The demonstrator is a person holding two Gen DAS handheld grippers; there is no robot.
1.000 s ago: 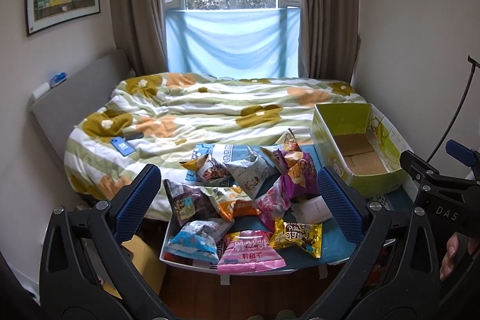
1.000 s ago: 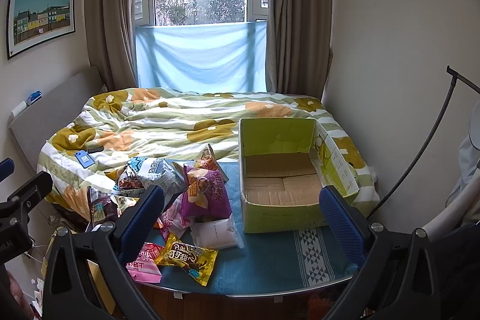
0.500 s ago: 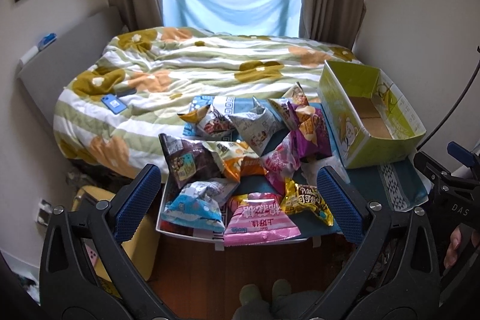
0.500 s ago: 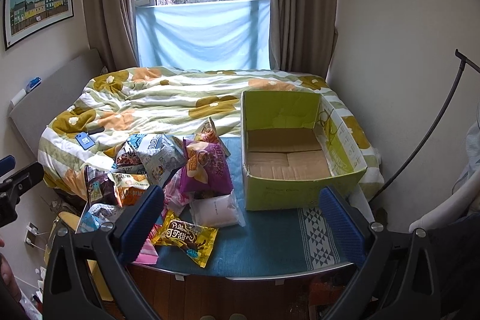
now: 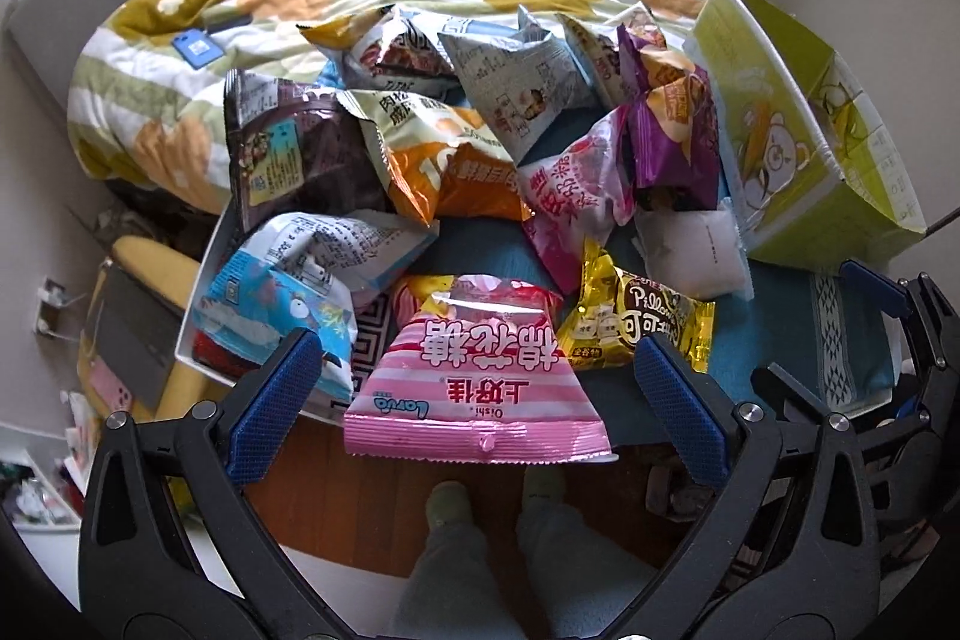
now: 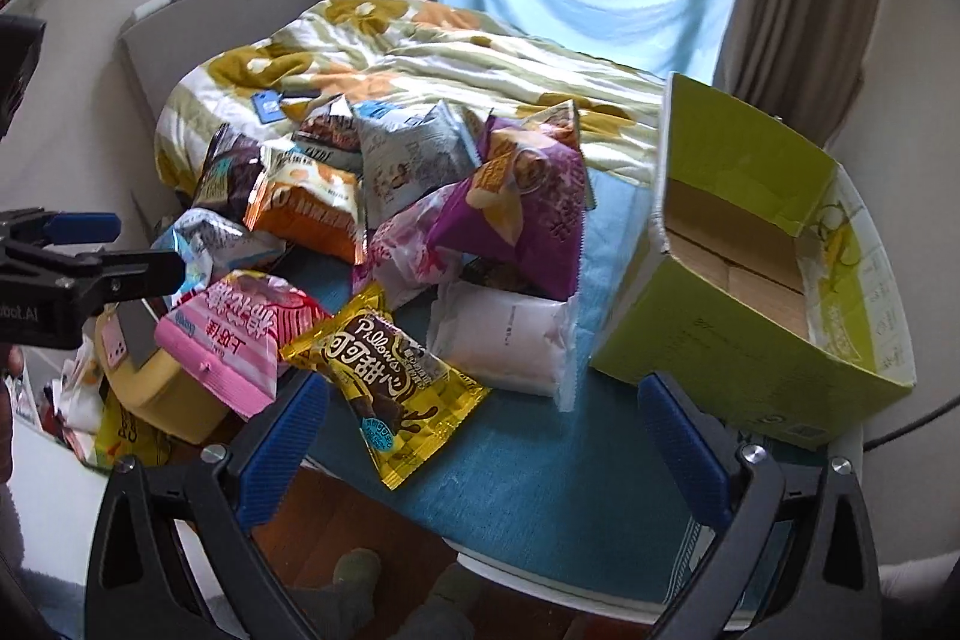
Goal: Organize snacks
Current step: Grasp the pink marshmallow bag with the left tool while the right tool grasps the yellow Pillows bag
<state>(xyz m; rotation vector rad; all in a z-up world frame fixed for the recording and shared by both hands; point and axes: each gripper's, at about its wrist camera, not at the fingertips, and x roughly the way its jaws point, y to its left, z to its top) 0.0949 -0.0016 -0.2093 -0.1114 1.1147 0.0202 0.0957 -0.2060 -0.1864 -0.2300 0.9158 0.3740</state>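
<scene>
Several snack bags lie heaped on a small table with a teal cloth (image 6: 540, 466). A pink striped bag (image 5: 474, 388) hangs over the near edge, and my left gripper (image 5: 477, 403) stands open around its lower half. A yellow Pillows bag (image 6: 384, 376) lies at the near edge, with a white pouch (image 6: 504, 340) behind it. My right gripper (image 6: 480, 439) is open just in front of them, holding nothing. A purple bag (image 6: 522, 214) leans on the pile. The open green cardboard box (image 6: 744, 316) stands empty at the right.
A bed with a flowered quilt (image 6: 420, 64) lies behind the table. A yellow case (image 6: 150, 388) and clutter sit on the floor at the left. The person's legs and feet (image 5: 492, 538) are below the table edge. A dark stand pole (image 6: 912, 418) curves past the box.
Both grippers have dropped down and moved in close to the table edge. The left one now brackets the pink bag; the right one has come near the yellow bag. Both stay open.
</scene>
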